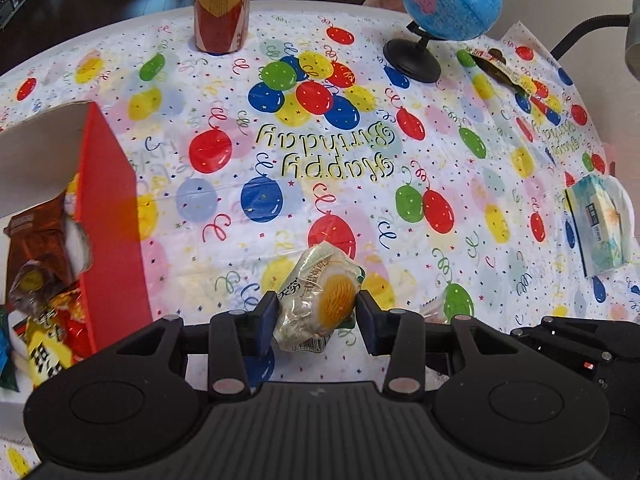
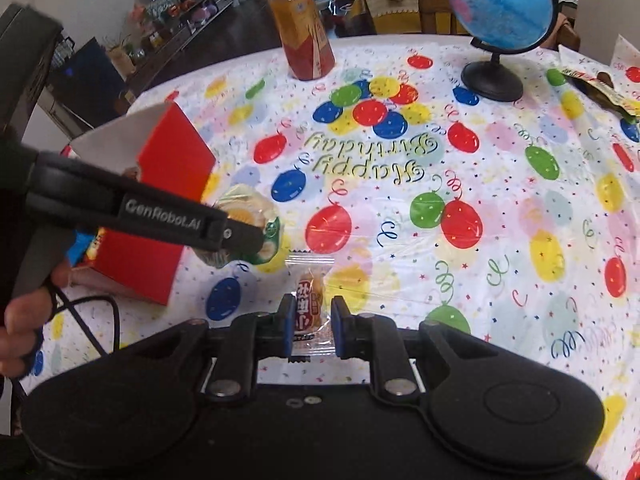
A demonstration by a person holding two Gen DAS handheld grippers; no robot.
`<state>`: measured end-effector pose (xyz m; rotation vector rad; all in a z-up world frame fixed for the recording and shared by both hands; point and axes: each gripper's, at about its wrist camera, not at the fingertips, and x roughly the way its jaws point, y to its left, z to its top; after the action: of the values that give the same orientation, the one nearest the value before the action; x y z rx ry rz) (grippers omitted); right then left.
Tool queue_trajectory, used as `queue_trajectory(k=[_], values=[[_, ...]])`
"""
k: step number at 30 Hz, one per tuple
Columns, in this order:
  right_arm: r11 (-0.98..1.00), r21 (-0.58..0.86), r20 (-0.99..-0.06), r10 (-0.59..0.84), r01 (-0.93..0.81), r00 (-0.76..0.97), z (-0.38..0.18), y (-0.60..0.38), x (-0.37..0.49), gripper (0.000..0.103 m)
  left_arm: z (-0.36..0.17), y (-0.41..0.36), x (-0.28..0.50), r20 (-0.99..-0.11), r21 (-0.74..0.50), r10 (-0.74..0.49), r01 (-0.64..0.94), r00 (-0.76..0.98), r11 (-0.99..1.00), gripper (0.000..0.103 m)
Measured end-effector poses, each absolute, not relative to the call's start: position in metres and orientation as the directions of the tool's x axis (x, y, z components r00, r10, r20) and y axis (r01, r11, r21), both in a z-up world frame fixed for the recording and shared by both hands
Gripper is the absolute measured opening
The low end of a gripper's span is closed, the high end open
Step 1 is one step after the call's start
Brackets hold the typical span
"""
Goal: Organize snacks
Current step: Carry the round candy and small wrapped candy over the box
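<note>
My left gripper (image 1: 317, 315) is shut on a pale snack packet with a yellow round picture (image 1: 320, 300), held just above the balloon tablecloth. It also shows in the right wrist view (image 2: 248, 224), beside the red box (image 2: 160, 184). The red box (image 1: 110, 216) stands at the left and holds several snack bags (image 1: 44, 272). My right gripper (image 2: 311, 326) has its blue pads on either side of a small clear-wrapped snack (image 2: 308, 304) lying on the table; the pads look slightly apart from the wrapper.
A drink bottle (image 1: 221, 8) stands at the back. A blue globe on a black stand (image 1: 448, 4) is at the back right, with a dark snack wrapper (image 1: 502, 68) beside it. A tissue pack (image 1: 600, 224) lies at the right.
</note>
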<state>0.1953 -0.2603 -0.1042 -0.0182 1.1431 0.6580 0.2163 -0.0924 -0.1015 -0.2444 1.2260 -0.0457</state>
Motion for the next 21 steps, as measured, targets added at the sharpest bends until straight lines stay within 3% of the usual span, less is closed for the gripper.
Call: queue_trajectory(k=[21], values=[[0.763, 0.311, -0.797, 0.535, -0.567, 0.281, -0.035, -0.178, 0.150, 0.016, -0.038, -0.004, 0.131, -0.888, -0.233, -0.129, -0.190, 0.441, 0.954, 0.041]])
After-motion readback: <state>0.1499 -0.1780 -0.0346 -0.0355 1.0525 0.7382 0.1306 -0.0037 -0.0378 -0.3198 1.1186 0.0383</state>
